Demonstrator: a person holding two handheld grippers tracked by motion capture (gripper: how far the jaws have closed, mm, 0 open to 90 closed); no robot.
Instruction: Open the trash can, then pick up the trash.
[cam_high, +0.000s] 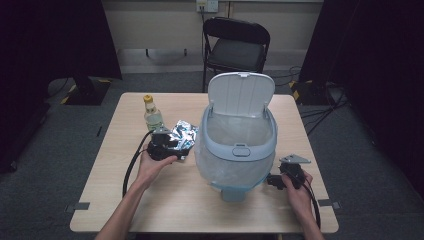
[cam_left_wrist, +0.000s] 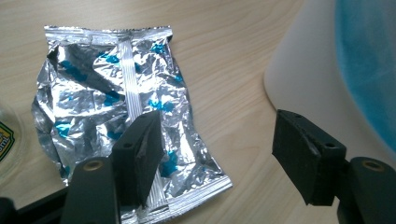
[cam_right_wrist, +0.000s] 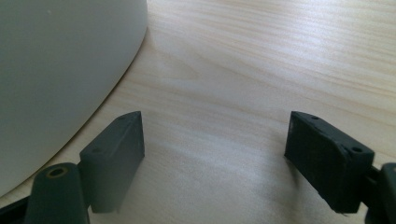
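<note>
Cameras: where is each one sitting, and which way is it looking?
High view: above the person's side, looking forward and down on the table; both forearms, the left claw and the right claw show.
Left gripper view: on the left claw, looking down at the foil bag; its two black jaws show.
Right gripper view: on the right claw, looking across bare table beside the bin; its jaws show.
Shared: the high view and the left gripper view both show the foil bag and the bin.
</note>
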